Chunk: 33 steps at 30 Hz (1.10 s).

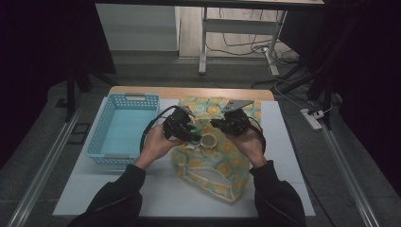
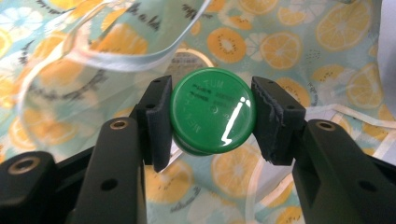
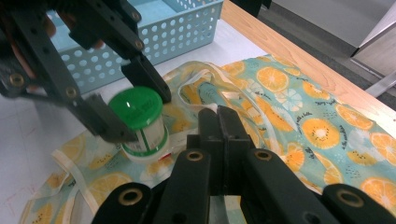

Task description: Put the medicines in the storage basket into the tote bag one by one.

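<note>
Left gripper [image 1: 195, 136] jaws clamp green-lidded jar [image 3: 140, 122] over fruit-print cloth [image 1: 222, 163], mid-bench. Right gripper [image 3: 219, 122] jaws closed, empty, just beside jar. Blue basket [image 1: 105, 124] near on left, bench [image 1: 283, 156] edge well apart. Cloth strap [image 2: 116, 60] loops behind jar.

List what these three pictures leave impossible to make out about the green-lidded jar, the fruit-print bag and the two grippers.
- Jar contents: hidden by the green lid in the left gripper view; label too blurred in the right gripper view.
- Lid lettering: too faint and glare-struck.
- Fruit-print bag interior: covered by its own cloth.
- Right gripper: whether cloth is pinched between the closed jaws is hidden.
- Left gripper: tiny in the high view.
</note>
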Each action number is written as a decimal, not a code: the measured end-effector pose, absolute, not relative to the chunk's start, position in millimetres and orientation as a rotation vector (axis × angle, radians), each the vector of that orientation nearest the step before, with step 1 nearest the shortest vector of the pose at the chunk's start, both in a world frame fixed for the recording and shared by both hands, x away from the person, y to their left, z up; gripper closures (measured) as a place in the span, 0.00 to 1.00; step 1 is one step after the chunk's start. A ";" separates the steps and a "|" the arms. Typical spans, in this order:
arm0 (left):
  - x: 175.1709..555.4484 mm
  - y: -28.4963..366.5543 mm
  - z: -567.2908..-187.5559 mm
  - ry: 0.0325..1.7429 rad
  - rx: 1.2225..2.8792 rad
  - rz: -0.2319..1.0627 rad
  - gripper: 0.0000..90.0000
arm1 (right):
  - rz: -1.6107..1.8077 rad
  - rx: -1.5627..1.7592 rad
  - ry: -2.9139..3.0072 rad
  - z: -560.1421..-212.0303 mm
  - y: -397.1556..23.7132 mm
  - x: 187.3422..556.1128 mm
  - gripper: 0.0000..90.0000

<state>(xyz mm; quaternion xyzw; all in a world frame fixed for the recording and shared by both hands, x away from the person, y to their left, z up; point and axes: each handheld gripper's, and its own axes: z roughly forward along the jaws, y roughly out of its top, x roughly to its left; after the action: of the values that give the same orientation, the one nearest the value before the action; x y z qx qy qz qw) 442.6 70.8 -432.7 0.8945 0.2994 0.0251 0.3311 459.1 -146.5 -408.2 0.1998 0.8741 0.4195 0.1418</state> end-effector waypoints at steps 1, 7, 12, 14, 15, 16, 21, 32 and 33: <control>443.4 68.2 -433.3 0.779 2.342 0.067 0.58 | 1.212 0.577 2.523 -408.1 -146.8 459.3 1.00; 449.5 53.7 -437.8 0.774 2.347 0.068 0.58 | 1.215 0.581 2.519 -408.2 -147.3 459.6 1.00; 456.1 45.6 -442.1 0.777 2.361 0.090 0.58 | 1.211 0.583 2.518 -409.2 -148.0 460.4 1.00; 458.8 43.3 -443.9 0.783 2.367 0.108 0.58 | 1.210 0.585 2.520 -409.8 -148.2 460.9 1.00; 460.3 42.6 -444.9 0.787 2.365 0.109 0.58 | 1.209 0.586 2.521 -410.1 -148.3 461.1 1.00; 461.4 42.4 -445.6 0.788 2.362 0.111 0.58 | 1.210 0.587 2.520 -410.3 -148.3 461.3 1.00; 468.1 40.7 -451.2 0.806 2.355 0.134 0.58 | 1.209 0.587 2.518 -410.4 -148.6 461.6 1.00; 476.5 30.6 -460.1 0.811 2.351 0.151 0.58 | 1.205 0.585 2.516 -412.4 -148.4 463.0 1.00; 477.2 30.3 -461.2 0.806 2.360 0.159 0.58 | 1.205 0.584 2.517 -412.3 -148.5 463.0 1.00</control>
<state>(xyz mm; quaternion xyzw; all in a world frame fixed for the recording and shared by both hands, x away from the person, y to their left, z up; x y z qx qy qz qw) 477.2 30.3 -461.2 0.8960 0.3061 0.0603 0.3159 463.0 -148.5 -412.3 0.2026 0.8736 0.4182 0.1447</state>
